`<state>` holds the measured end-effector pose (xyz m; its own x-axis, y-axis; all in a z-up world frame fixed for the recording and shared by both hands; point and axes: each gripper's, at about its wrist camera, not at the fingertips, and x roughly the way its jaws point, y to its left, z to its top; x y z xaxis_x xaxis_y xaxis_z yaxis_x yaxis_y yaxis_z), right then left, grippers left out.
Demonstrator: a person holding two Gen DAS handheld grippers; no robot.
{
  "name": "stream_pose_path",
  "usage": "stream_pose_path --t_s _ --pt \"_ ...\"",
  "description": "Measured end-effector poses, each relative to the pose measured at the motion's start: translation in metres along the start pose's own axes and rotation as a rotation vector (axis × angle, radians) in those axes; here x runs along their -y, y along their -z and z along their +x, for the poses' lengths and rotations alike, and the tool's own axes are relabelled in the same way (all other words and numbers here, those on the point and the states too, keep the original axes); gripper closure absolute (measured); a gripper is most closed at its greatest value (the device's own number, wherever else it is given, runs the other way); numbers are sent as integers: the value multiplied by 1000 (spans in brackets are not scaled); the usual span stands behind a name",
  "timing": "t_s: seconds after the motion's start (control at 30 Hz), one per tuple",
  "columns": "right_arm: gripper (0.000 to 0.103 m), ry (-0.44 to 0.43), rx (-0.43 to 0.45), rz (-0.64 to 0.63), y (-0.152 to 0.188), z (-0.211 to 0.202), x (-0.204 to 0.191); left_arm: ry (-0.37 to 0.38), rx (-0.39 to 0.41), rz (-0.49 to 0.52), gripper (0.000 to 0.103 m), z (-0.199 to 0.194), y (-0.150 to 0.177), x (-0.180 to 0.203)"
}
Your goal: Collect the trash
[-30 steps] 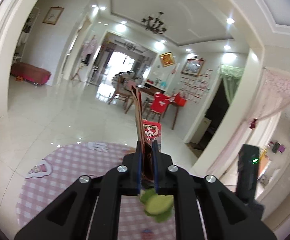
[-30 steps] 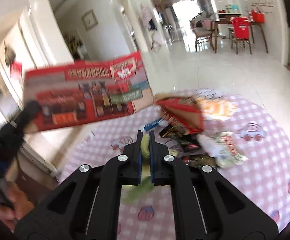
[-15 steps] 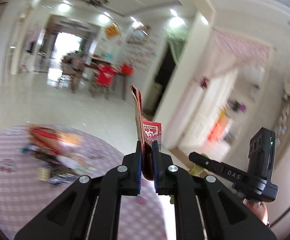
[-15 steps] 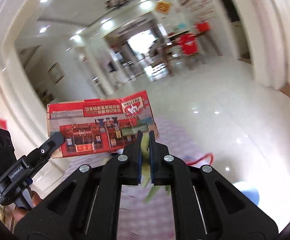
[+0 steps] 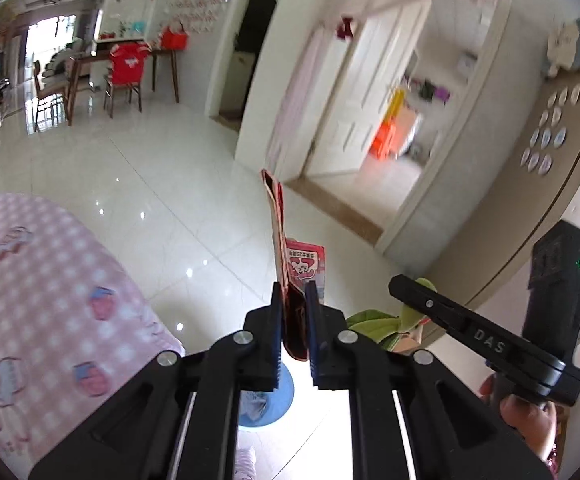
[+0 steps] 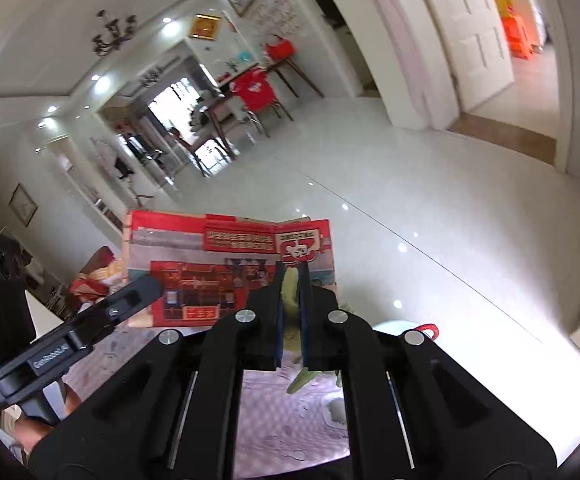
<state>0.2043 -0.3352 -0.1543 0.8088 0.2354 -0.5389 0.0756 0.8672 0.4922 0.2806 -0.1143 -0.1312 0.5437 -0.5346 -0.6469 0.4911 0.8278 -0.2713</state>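
Red flattened snack carton (image 5: 286, 280) is clamped edge-on in the left gripper (image 5: 293, 328); its jaws are just starting to part, with the carton still between the pads. The right gripper (image 6: 291, 312), jaws clenched, holds a pale green leafy scrap (image 6: 290, 292) that hangs out below the fingers.

Change vs a second ago: both views then looked over the pink checked tabletop (image 5: 50, 272) and its wrapper pile. Now both have swung off its edge and tipped down toward the white tile floor (image 6: 429, 216). The pile shows only as a sliver at the tabletop's far-left edge.

A blue round container (image 5: 268, 404), probably the bin, sits on the floor directly under the left gripper, mostly hidden by it.

Read: this is the drop-off phase. The carton looks about to be released over the bin, with the green scrap likely next. The remaining wrappers on the tabletop are not yet collected.
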Motion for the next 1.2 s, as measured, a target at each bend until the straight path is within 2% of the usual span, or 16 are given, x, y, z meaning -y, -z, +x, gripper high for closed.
stream_pose_path --t_s 0.07,0.13,0.17,0.2,0.27,0.37,0.63,0.9,1.0,1.07,1.1,1.13,1.2 --pt "97 16 -13 17 3 5 13 2 -35 9 84 19 3 1" --pt "97 32 -26 29 4 10 26 -8 -80 9 61 39 4 2" --pt "97 34 -33 34 6 12 29 -5 -89 2 33 47 5 1" --pt "97 38 -42 42 7 15 33 -10 -90 -3 27 52 7 -1" --pt "97 40 -54 47 13 15 38 -38 -100 -3 27 57 8 -4" --pt "97 42 -68 48 17 21 42 -42 -117 -2 27 62 12 -8" --pt "97 35 -86 43 21 32 40 -99 -125 15 27 51 13 -8" --pt "97 27 -90 24 18 42 28 -126 -116 -31 25 35 11 -27" --pt "93 29 -77 16 15 47 20 -134 -100 -49 24 29 12 -34" --pt "78 35 -73 8 13 51 15 -147 -94 -60 24 26 8 -38" --pt "59 42 -68 6 13 52 13 -149 -92 -66 24 23 7 -41" --pt "45 48 -55 6 12 52 11 -147 -92 -72 24 23 4 -43" --pt "45 50 -39 -1 11 49 7 -149 -85 -81 24 18 4 -48"
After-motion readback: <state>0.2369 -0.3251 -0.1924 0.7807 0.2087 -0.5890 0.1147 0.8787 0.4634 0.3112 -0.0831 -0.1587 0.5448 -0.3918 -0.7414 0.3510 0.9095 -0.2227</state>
